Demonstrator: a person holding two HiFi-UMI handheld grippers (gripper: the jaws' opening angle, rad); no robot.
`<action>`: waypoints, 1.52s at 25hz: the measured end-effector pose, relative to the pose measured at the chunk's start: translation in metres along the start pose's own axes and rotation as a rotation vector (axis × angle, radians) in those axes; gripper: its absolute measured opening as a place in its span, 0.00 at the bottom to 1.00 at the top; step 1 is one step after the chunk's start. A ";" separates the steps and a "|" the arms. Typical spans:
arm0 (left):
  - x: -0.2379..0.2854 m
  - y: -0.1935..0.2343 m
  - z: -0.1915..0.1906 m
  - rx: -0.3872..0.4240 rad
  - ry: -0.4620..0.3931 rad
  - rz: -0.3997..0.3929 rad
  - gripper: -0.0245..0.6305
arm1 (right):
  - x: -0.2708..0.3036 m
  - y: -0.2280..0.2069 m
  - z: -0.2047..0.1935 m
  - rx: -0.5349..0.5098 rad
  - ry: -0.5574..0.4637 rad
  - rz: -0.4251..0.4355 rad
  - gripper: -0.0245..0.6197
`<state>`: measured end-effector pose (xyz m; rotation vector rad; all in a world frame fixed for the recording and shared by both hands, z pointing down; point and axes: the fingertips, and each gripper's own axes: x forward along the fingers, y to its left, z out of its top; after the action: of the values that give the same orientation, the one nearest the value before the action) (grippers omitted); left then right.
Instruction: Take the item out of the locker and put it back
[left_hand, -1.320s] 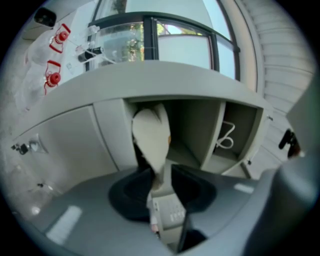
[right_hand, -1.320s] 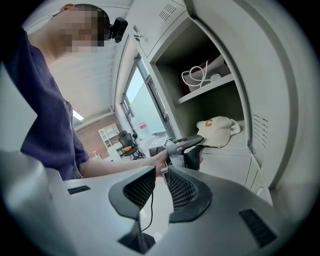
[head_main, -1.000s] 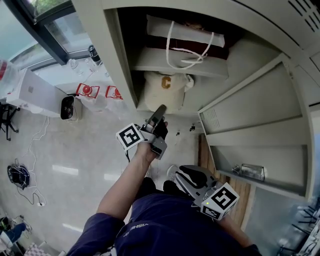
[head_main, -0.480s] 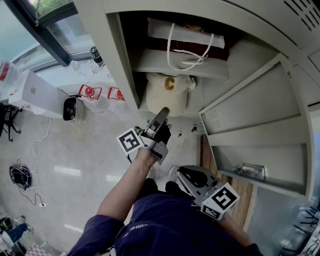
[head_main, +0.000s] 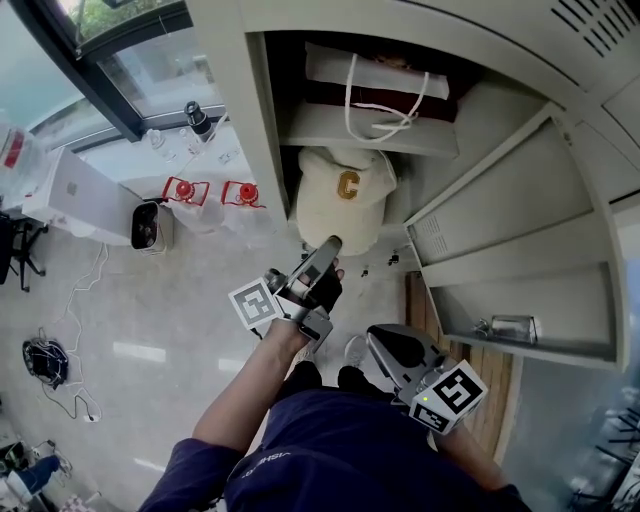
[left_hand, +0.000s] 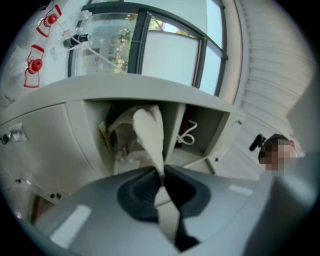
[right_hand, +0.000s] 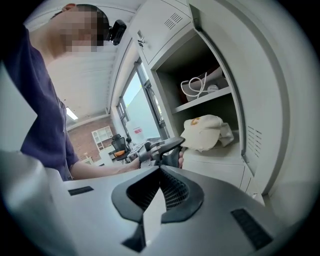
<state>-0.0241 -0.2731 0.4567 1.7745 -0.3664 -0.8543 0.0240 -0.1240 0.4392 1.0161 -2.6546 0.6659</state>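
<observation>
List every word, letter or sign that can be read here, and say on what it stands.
"C": on the front of the cream cap in the locker.
Print on the person's dark shirt: too blurred to read.
Red labels by the window: too small to read.

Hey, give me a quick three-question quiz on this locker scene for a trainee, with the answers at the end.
1. True or false: the left gripper is shut on the brim of the cream cap.
2. Multiple choice: the bag with white handles sits A) on the shelf above the cap, B) on the floor, C) under the cap.
3. Fill in: the right gripper, held back from the locker, has its jaws ____ with nothing between them.
Key: 1 true; 2 A; 3 together.
</observation>
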 end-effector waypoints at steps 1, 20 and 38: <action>-0.004 -0.004 -0.002 0.001 0.011 -0.007 0.07 | -0.001 -0.001 0.002 -0.002 -0.008 -0.016 0.05; -0.075 -0.081 -0.055 0.128 0.274 -0.100 0.07 | -0.044 0.023 0.021 -0.035 -0.185 -0.172 0.05; -0.148 -0.213 -0.210 0.342 0.179 -0.165 0.07 | -0.207 0.079 -0.037 -0.100 -0.265 -0.048 0.05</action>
<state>-0.0127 0.0426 0.3507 2.2057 -0.2610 -0.7720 0.1247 0.0646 0.3710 1.2092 -2.8418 0.4083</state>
